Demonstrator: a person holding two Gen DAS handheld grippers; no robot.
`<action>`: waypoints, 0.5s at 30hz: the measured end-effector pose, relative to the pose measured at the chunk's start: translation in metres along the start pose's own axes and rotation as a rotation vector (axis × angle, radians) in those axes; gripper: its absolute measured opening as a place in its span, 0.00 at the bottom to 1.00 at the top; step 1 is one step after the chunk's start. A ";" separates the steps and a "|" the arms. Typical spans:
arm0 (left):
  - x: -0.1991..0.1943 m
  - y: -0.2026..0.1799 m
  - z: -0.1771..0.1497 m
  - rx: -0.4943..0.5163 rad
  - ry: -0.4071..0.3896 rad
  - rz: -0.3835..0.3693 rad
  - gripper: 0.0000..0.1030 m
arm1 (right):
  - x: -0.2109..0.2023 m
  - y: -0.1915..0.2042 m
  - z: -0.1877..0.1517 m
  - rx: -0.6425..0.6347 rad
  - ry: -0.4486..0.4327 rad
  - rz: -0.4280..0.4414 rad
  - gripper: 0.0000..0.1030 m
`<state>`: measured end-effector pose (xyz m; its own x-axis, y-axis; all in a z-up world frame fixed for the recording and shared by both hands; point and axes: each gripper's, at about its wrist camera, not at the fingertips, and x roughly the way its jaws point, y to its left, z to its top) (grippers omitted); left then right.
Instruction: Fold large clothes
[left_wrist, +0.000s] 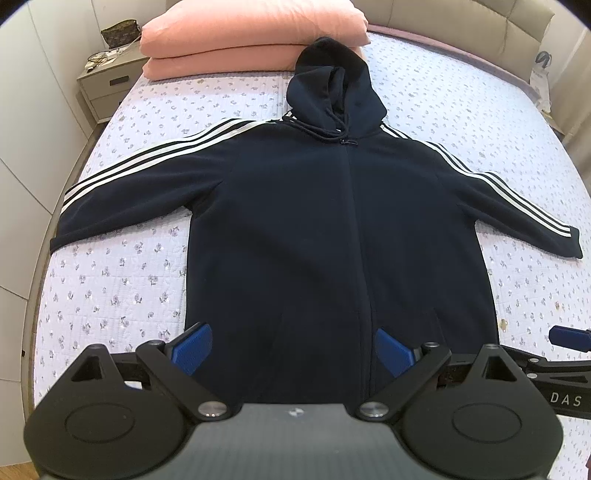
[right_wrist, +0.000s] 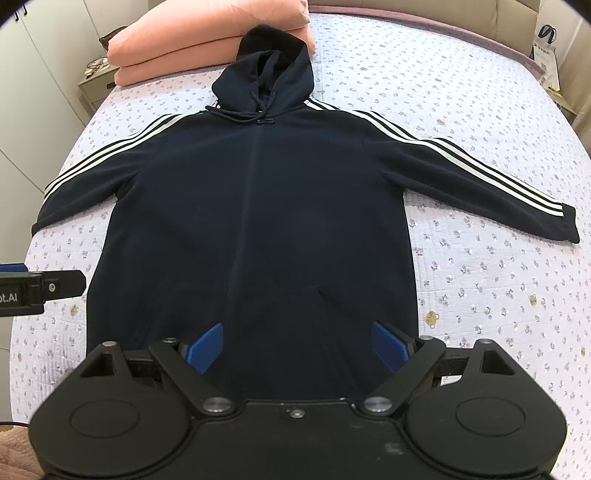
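Note:
A navy zip hoodie (left_wrist: 314, 221) with white sleeve stripes lies flat and face up on the bed, both sleeves spread out, hood toward the pillows. It also fills the right wrist view (right_wrist: 266, 206). My left gripper (left_wrist: 293, 350) is open and empty above the hoodie's bottom hem, left of the zip. My right gripper (right_wrist: 297, 349) is open and empty above the hem at the front pocket. Part of the right gripper shows at the right edge of the left wrist view (left_wrist: 569, 338); part of the left gripper shows at the left edge of the right wrist view (right_wrist: 44, 288).
The bed has a lilac flowered quilt (left_wrist: 129, 280). Two pink pillows (left_wrist: 251, 33) are stacked at the head, touching the hood. A nightstand (left_wrist: 107, 85) stands at the far left. A padded headboard (left_wrist: 461, 22) runs behind. A bag (right_wrist: 548, 48) sits at far right.

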<state>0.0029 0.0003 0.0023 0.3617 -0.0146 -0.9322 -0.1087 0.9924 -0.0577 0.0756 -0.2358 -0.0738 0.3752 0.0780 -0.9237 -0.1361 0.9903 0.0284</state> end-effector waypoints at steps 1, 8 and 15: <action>0.000 0.000 0.000 0.000 0.001 0.000 0.94 | 0.000 0.000 0.000 0.000 0.000 0.000 1.00; 0.001 0.002 -0.003 -0.003 -0.001 -0.003 0.94 | 0.001 0.000 -0.001 0.001 0.006 0.000 1.00; 0.003 0.002 -0.004 -0.009 0.001 -0.004 0.94 | 0.002 0.000 -0.001 -0.006 0.008 0.012 1.00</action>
<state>0.0004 0.0018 -0.0018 0.3616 -0.0187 -0.9321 -0.1158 0.9912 -0.0648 0.0754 -0.2360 -0.0756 0.3658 0.0891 -0.9264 -0.1462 0.9885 0.0374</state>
